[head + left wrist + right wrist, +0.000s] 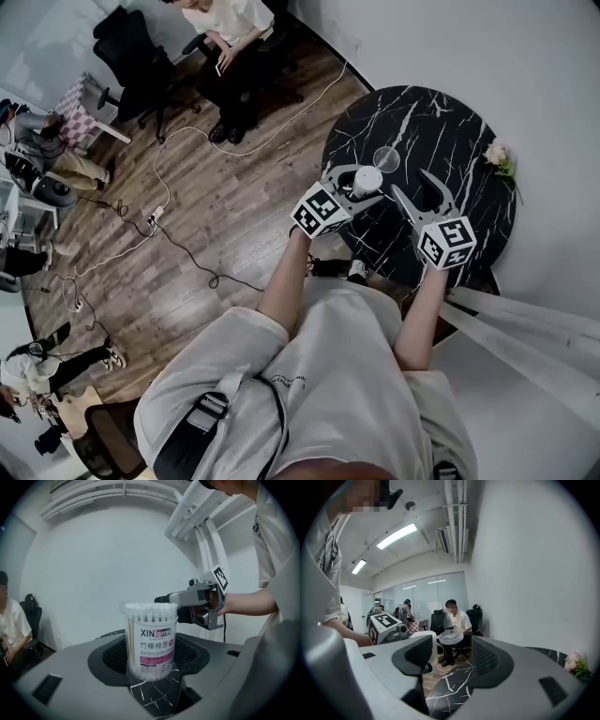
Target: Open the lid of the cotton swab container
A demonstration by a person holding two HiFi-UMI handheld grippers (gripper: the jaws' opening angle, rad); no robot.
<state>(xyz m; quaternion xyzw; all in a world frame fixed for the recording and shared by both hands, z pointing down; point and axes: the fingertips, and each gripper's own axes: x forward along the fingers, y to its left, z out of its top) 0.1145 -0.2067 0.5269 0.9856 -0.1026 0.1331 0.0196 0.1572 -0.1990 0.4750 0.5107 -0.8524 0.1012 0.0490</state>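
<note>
My left gripper (368,185) is clamped on the container (151,641). Both pads press against its clear sides low down. It stands upright on the black marble table (450,122), toward the table's left edge. Its top is uncovered, and the white swab tips (149,606) show packed together above the label.

The lid (386,158) is a clear round disc. It is off the top and just to the far right of the container. In my right gripper view it appears slightly tilted, at about the height of the container's rim. I cannot tell whether it lies on the table or hangs from the rim.

My right gripper (409,183) is to the right of the container, with its jaws wide apart and nothing between the pads. In my left gripper view its left jaw tip reaches close to the container's top from the far right. I cannot tell whether it touches. Both grippers point away from me across the table, side by side, with their marker cubes on the near side.

A small pink flower (497,157) lies at the table's right edge, well apart from the container. To the left of the table is a wooden floor (216,225) with white and black cables (169,187) trailing over it. At the far left a person (230,23) sits in a dark chair.
</note>
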